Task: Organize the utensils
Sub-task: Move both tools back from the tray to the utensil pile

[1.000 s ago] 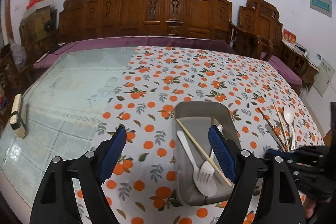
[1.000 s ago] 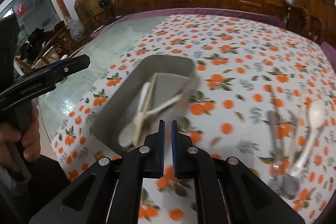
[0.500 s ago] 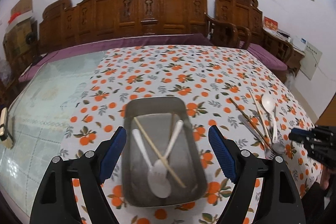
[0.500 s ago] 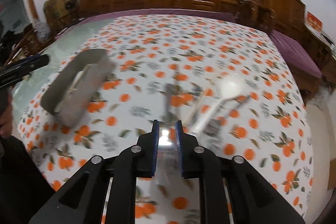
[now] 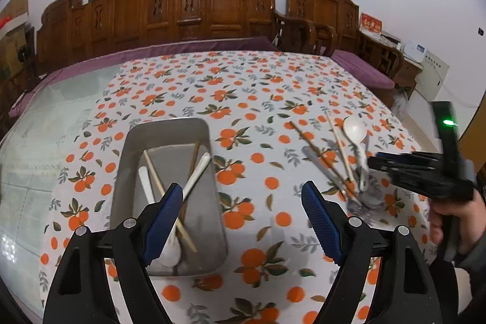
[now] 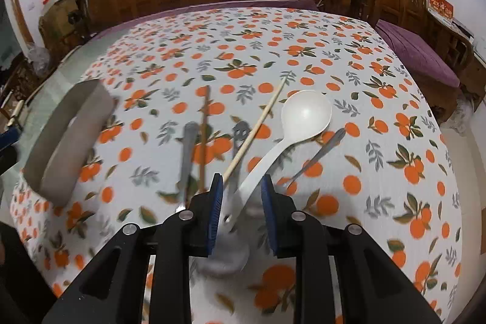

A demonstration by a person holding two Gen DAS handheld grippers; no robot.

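Now my right claw has spread around the white ladle handle; earlier it was pressed together. My left claw stays spread above the tray on the orange-print worktop.

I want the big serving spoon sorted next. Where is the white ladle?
The white ladle lies on the orange-print tablecloth, right of the metal tray, between a pale chopstick and a metal utensil; its handle runs between the right tool's open fingers.

I see a white cloth with orange fruit and leaves, a grey tray, a white spoon, blue pads
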